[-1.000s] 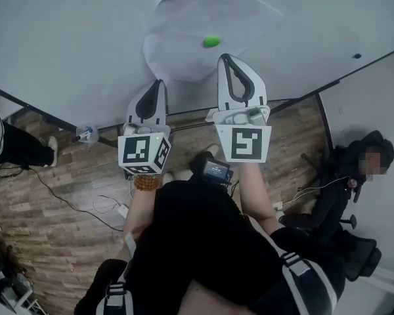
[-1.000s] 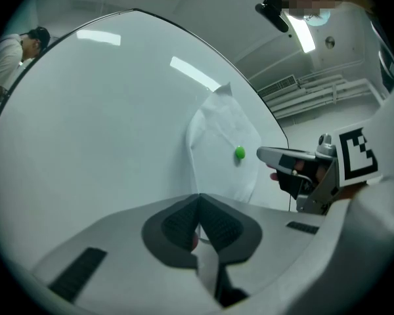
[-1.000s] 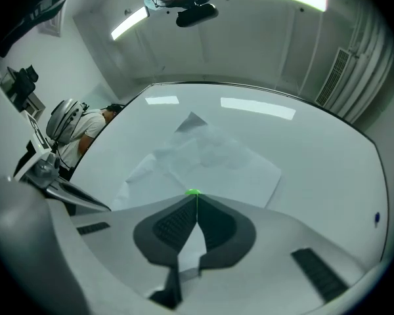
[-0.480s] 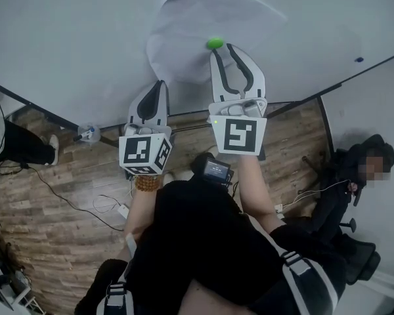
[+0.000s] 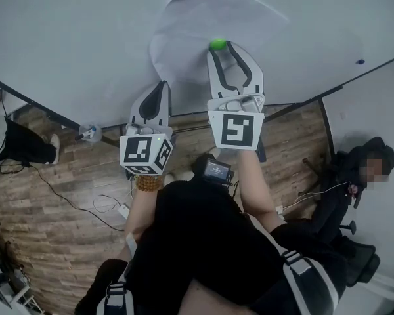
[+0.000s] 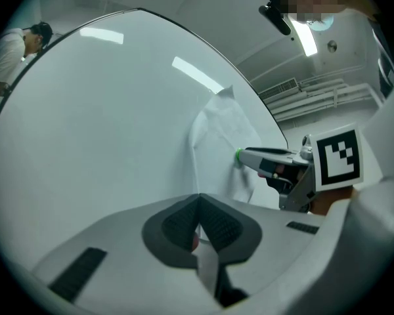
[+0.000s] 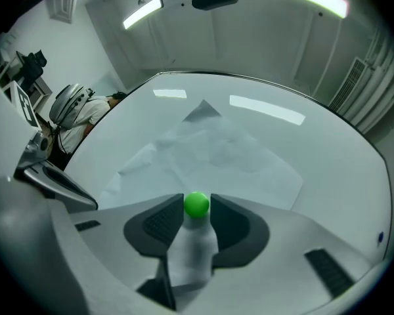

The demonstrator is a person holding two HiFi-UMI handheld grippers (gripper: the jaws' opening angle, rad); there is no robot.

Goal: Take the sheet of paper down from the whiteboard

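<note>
A crumpled white sheet of paper [image 5: 217, 12] hangs on the whiteboard [image 5: 65, 44], pinned near its lower edge by a round green magnet [image 5: 217, 44]. My right gripper [image 5: 224, 46] is open; its jaws have just been opening and now stand on either side of the magnet [image 7: 197, 204], close to it. In the right gripper view the paper [image 7: 210, 149] spreads beyond the jaws. My left gripper [image 5: 159, 87] is shut and empty, lower left of the sheet, close to the bare board. The left gripper view shows the paper [image 6: 220, 136] and the right gripper [image 6: 269, 161] at the magnet [image 6: 238, 155].
The board's dark lower frame [image 5: 52, 117] runs under both grippers, with a small marker-like object [image 5: 87, 134] on it. A blue dot [image 5: 360, 62] sits on the board at right. A seated person [image 5: 354, 182] is at right, another person [image 5: 20, 143] at left; cables [image 5: 85, 202] lie on the wood floor.
The right gripper went from shut to open and moved up and slightly left, so the green magnet now sits between its jaws. The left gripper has not moved.
</note>
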